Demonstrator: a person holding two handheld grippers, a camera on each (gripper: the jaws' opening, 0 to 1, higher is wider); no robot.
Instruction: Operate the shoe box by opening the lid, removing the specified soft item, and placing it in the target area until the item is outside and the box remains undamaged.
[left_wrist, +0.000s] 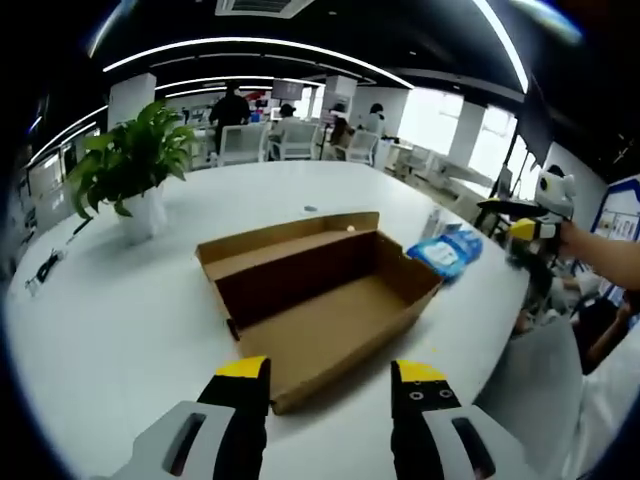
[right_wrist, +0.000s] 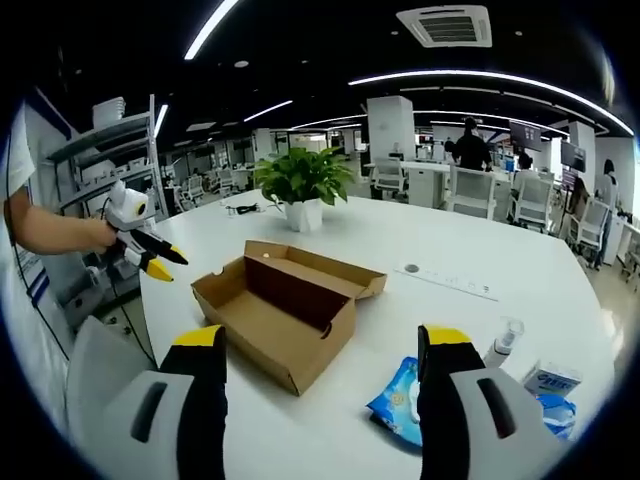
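The brown cardboard shoe box (left_wrist: 330, 300) lies open on the white table (left_wrist: 120, 310), its lid flap folded back and its inside bare. A blue soft pack (left_wrist: 447, 250) rests on the table just past the box's right end. My left gripper (left_wrist: 332, 385) is open, its yellow-tipped jaws on either side of the box's near corner. In the right gripper view the box (right_wrist: 280, 315) sits ahead on the left and the blue pack (right_wrist: 398, 402) lies low between the jaws. My right gripper (right_wrist: 322, 350) is open and holds nothing. The left gripper (right_wrist: 150, 255) hovers beyond the box.
A potted plant (left_wrist: 130, 165) stands at the back of the table (right_wrist: 300, 185). A small spray bottle (right_wrist: 503, 343) and a white-blue packet (right_wrist: 552, 380) sit right of the blue pack. A thin strip (right_wrist: 445, 280) lies mid-table. Chairs and people are behind.
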